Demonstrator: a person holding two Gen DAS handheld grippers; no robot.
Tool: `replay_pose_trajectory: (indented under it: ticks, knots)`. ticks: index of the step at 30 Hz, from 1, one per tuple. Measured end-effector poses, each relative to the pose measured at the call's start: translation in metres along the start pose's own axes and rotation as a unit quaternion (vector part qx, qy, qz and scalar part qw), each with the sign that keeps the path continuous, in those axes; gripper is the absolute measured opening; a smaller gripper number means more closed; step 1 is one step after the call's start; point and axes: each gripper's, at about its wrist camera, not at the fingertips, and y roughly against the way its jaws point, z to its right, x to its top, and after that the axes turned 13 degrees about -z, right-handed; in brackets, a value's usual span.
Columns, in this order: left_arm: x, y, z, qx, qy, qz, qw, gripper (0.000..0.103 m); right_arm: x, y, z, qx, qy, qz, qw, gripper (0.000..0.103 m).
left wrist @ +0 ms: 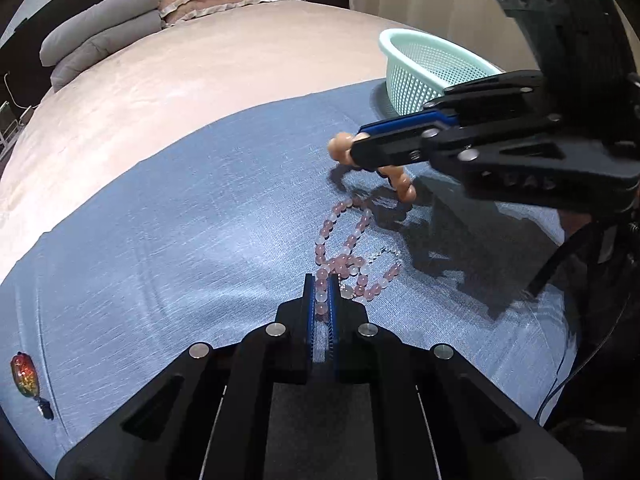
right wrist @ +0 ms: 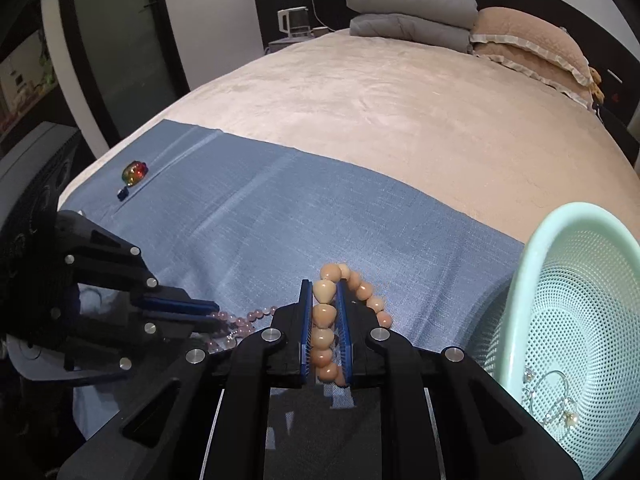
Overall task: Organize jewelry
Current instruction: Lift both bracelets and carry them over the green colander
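Observation:
A long strand of pink and white beads [left wrist: 352, 240] lies looped on the blue cloth [left wrist: 180, 220]; my left gripper [left wrist: 321, 284] is shut on its near end. In the right wrist view that strand [right wrist: 250, 316] shows beside the left gripper [right wrist: 214, 314]. My right gripper [right wrist: 325, 292] is shut on a bracelet of large peach beads [right wrist: 324, 314], which hangs from it just above the cloth [right wrist: 280, 220]. From the left wrist view, the right gripper [left wrist: 356, 142] holds the peach bracelet [left wrist: 402, 186] over the far end of the pink strand.
A mint green mesh basket [left wrist: 424, 68] stands at the cloth's right end, holding a silver chain [right wrist: 554, 398] with small charms. An amber-red brooch [left wrist: 25, 376] lies on the cloth's left end. Grey and pink pillows [right wrist: 408, 12] are stacked at the head of the bed.

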Motion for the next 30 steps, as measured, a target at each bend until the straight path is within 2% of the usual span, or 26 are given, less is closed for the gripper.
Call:
replay_pose_trajectory:
  ticks: [6,18,30]
  knots:
    - [-0.013,0.028,0.0,0.022,0.002,0.01,0.9997,0.006,-0.005,0.04,0.001,0.002,-0.004,0.031,1.0,0.011]
    - [0.002,0.082,0.011,0.075,-0.016,0.03,0.9966,0.006,-0.028,0.127,-0.007,-0.014,0.007,0.085,0.996,0.011]
    - [0.029,0.119,0.052,0.076,-0.05,0.061,0.994,0.006,-0.072,0.201,0.015,-0.066,-0.023,0.122,0.99,0.011]
